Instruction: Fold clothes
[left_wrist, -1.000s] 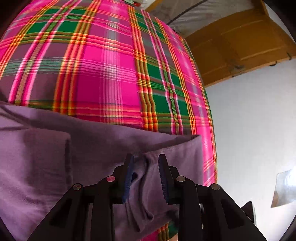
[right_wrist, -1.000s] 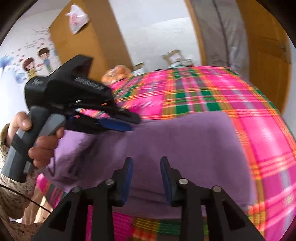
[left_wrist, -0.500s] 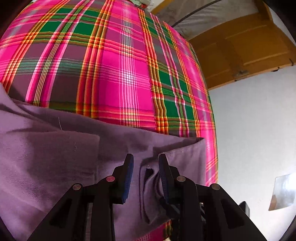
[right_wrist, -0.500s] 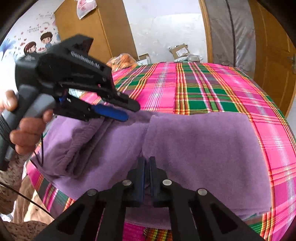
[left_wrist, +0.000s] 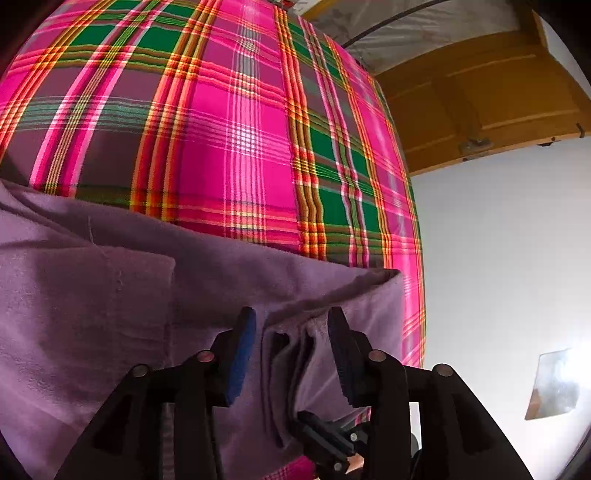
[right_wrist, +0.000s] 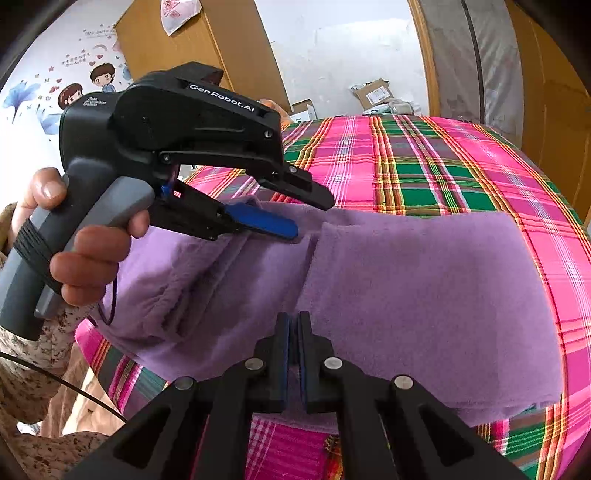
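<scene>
— What is changed from a second ago?

— The right gripper, spread above the cloth then, is now clenched on the near edge of the purple fleece garment. The left gripper is kept released, its blue pads straddling a bunched fold that is no longer lifted so high between them. The garment is laid across the near part of the pink plaid bedspread.

— And what is hidden or cut off?

— The fleece pinched by the right gripper is barely seen between the pads. The person's hand around the left handle is partly covered. Beyond the bed, the cardboard boxes are too small to be read, and the wooden door is cut by the lens edge.
</scene>
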